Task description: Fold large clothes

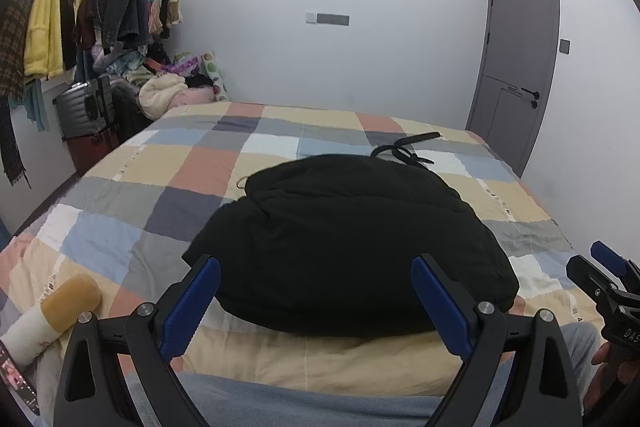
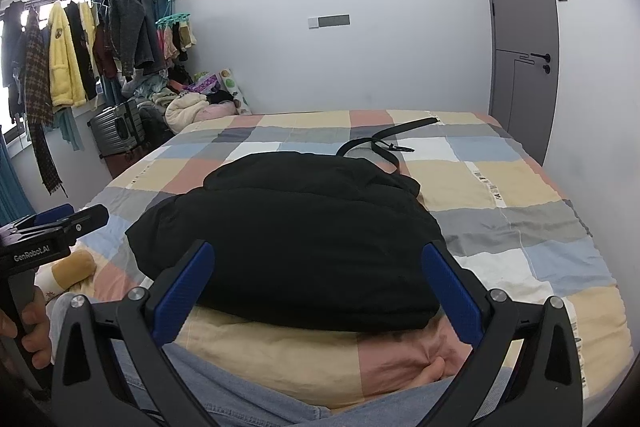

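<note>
Lying near the front edge of the bed (image 1: pixel 132 163), on the patchwork quilt (image 2: pixel 520 187), is the black padded coat (image 1: pixel 344 239), already gathered into a thick, rounded bundle. A black belt (image 2: pixel 384 143) trails loose on the quilt just beyond its far end.

Left tongs (image 1: pixel 316 303): spread wide, nothing between the blue pads (image 1: pixel 192 307), held low in front of the coat's near edge, not touching it. Right tongs (image 2: pixel 318 293): likewise spread wide and empty, facing the same near edge from slightly further right. Each tool shows at the margin of the other's view, so the two sit side by side, close together.

Handling, by judgement: puffy, soft fabric, light for its bulk, springy. It will likely puff back open once released. The shell looks smooth and possibly slick, so a shallow pinch on the surface could slip. Better to bite deep on a doubled edge or seam, one tool at each near corner, and take several layers together.

Fold looks largely done; whether it is finished or one more turn is wanted, cannot tell. Loose belt still to be dealt with.

Also in view: plush toy (image 1: pixel 52 319) at the bed's left edge, clothes rack (image 2: pixel 80 39), suitcase (image 2: pixel 116 131), grey door (image 1: pixel 516 67).
</note>
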Available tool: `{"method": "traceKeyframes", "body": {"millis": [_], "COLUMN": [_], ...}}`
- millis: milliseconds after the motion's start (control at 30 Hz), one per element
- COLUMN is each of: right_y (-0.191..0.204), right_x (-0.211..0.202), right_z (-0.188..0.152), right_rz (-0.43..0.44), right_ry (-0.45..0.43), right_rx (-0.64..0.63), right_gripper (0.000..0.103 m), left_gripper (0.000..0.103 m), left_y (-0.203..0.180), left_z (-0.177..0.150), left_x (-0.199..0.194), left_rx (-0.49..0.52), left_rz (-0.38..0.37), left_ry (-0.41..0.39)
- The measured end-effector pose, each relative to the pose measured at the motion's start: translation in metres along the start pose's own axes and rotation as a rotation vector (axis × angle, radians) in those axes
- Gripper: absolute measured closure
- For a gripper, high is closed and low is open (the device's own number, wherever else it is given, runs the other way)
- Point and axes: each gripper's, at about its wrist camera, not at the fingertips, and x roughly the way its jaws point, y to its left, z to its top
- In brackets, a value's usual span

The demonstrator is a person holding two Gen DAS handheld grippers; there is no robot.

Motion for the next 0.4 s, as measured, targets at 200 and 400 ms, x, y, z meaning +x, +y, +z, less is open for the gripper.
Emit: {"method": "traceKeyframes", "body": {"millis": [200,400], "right_y": [0.0005,0.0020], "right_x": [0.0035,0.0044], "right_z": [-0.0044,-0.0057], "right_rz": [0.001,-0.001], "right_ry": [0.003,0.003], "right_rx": [0.006,0.006], "right_gripper": [0.000,0.000], "left_gripper": [0.006,0.006], "left_y": [-0.0022,0.0007], "left_z": [-0.0014,-0.0005], "left_x": [-0.0031,-0.0022], "left_rx": [0.009,0.002], "left_rz": [-0.017,-0.017], "left_ry": [-0.003,-0.001]}}
